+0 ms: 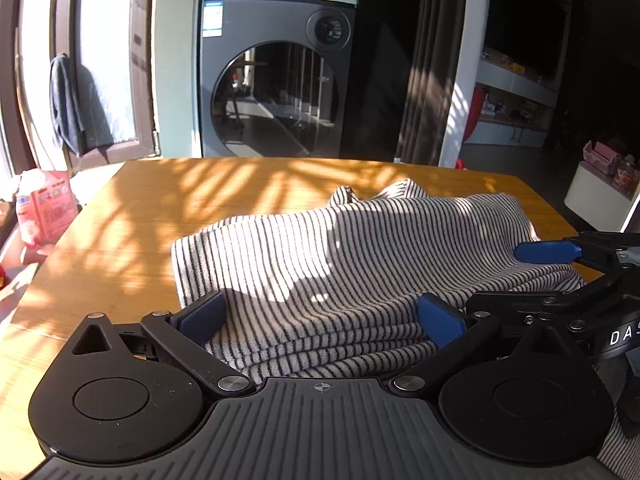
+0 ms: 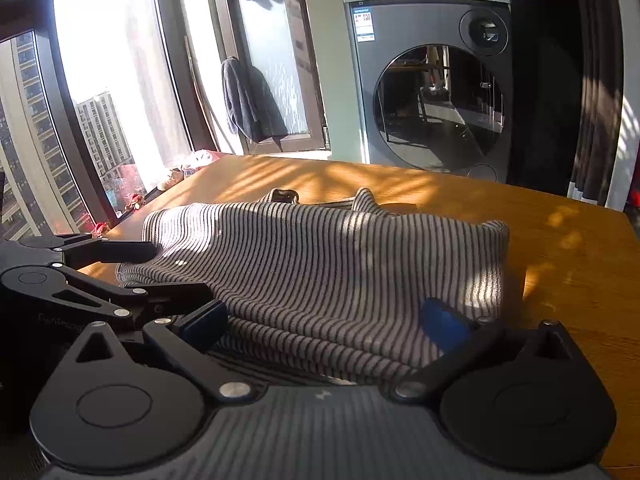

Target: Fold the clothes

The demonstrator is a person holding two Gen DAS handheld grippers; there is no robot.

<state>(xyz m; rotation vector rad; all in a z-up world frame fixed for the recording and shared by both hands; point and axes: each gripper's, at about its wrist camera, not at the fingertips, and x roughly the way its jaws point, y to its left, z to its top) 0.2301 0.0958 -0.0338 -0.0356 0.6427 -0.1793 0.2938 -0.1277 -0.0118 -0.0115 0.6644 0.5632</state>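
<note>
Left wrist view: shirt is lying on table, long axis left-right. Both grippers, left & right, are standing wide open w/ near folded edge between fingers, gripping nothing yet; equally near.

- A striped shirt lies bunched on the wooden table.
- The left gripper, jaws spread wide, straddles the shirt's near folded edge.
- The right gripper sits at the shirt's right edge.
- A washing machine stands beyond the shirt.
</note>
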